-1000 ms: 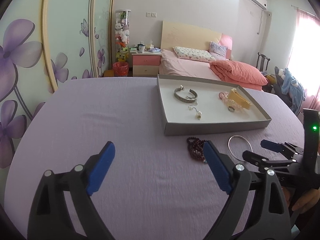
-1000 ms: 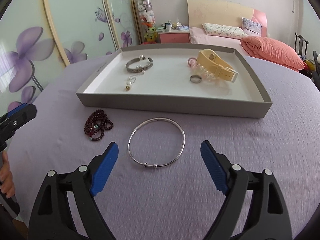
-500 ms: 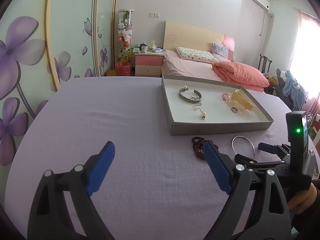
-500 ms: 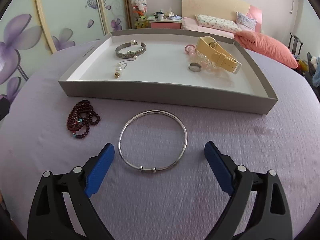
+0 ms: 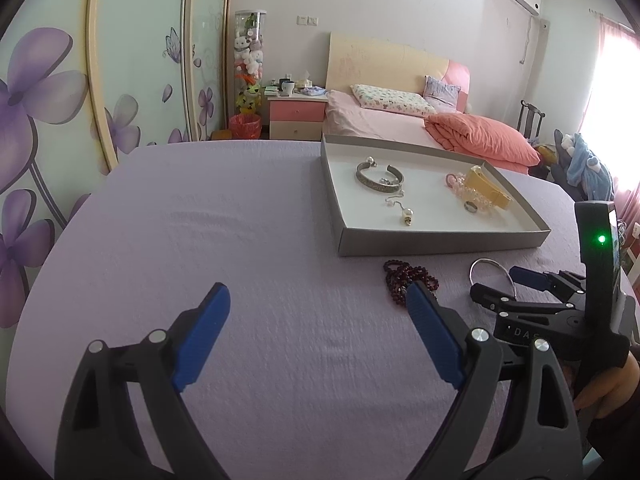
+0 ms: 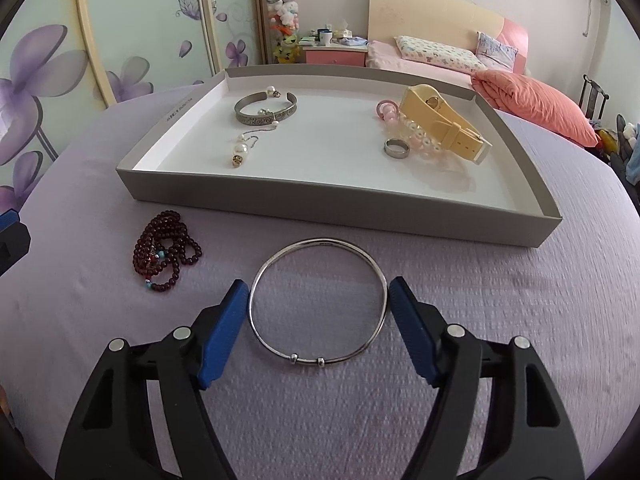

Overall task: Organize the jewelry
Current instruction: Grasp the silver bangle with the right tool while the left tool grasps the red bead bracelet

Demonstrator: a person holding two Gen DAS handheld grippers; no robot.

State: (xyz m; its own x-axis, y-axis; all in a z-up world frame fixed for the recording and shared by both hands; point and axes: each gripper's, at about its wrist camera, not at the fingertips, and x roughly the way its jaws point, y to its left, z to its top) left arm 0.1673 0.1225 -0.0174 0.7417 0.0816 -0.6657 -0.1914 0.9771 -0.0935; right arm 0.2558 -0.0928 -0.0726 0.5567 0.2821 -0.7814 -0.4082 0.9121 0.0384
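Note:
A thin silver bangle (image 6: 318, 242) lies flat on the lilac cloth in front of a grey tray (image 6: 320, 208). My right gripper (image 6: 317, 286) straddles it, and its jaws are closing. The blue pads (image 6: 224, 328) stand just outside the ring's two sides, with a sliver of gap showing. A dark red bead bracelet (image 6: 166, 248) lies to the bangle's left. In the left wrist view my left gripper (image 5: 318, 291) hovers open over bare cloth, with the beads (image 5: 404, 280), the bangle (image 5: 486, 262) and the right gripper (image 5: 500, 282) to its right.
The tray (image 5: 420, 240) holds a silver cuff (image 6: 264, 110), a pearl earring (image 6: 242, 148), a ring (image 6: 396, 148), a yellow strap (image 6: 444, 118) and pink beads (image 6: 404, 128). A bed and a nightstand stand behind the table. A hand grips the right gripper's handle.
My right gripper moved in over the bangle and its jaws narrowed from wide apart to just outside the ring. The left gripper stayed open and still.

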